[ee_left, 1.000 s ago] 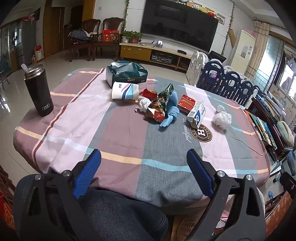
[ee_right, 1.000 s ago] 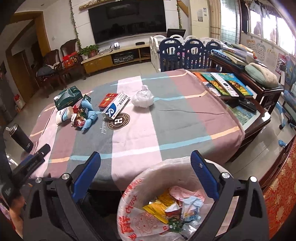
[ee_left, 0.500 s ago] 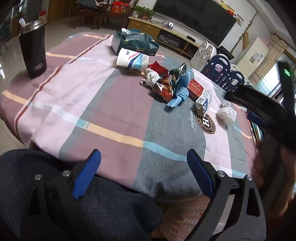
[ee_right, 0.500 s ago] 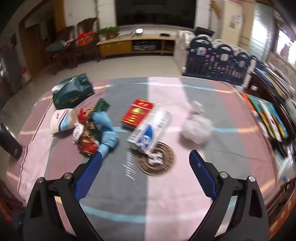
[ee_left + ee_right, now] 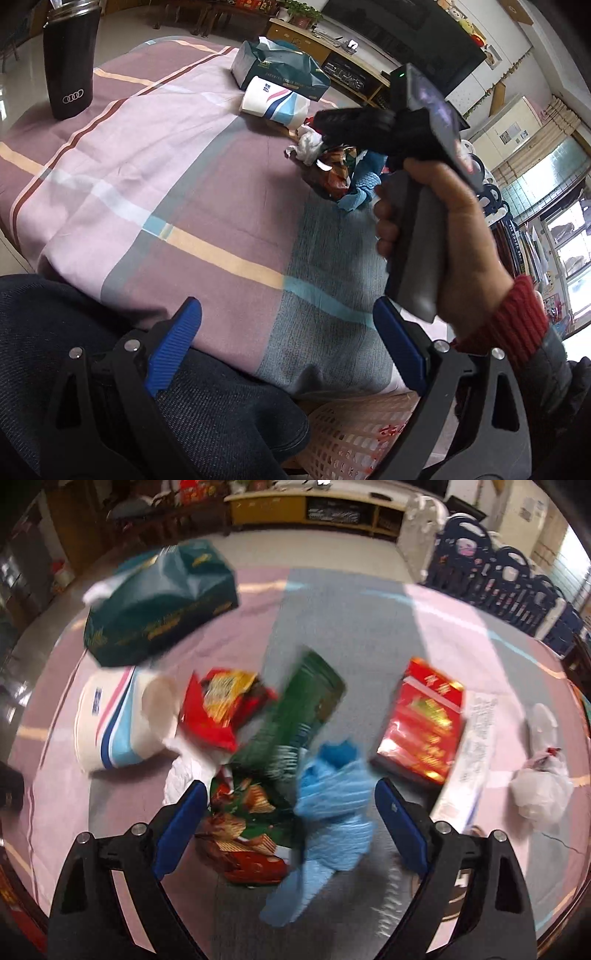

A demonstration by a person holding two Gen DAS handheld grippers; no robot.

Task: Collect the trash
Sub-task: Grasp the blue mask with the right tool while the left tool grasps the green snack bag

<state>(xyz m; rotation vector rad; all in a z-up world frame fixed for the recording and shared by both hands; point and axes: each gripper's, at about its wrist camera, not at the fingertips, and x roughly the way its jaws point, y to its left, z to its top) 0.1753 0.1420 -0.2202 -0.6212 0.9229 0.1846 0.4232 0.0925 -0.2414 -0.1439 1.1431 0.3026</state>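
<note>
The right gripper (image 5: 288,823), jaws wide, frames a blue wad (image 5: 332,808), seemingly soft plastic, best pinched mid-bunch; the left gripper (image 5: 288,347) is wide too.

A pale tiled floor (image 5: 325,550) fills the upper frame; a yellow TV cabinet (image 5: 310,507) stands behind, a navy playpen fence (image 5: 517,587) upper right, bright windows (image 5: 554,206) at right.

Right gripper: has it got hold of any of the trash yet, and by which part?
Nothing is held. The right gripper is open above the snack wrappers and the blue glove; the left gripper is open too.
</note>
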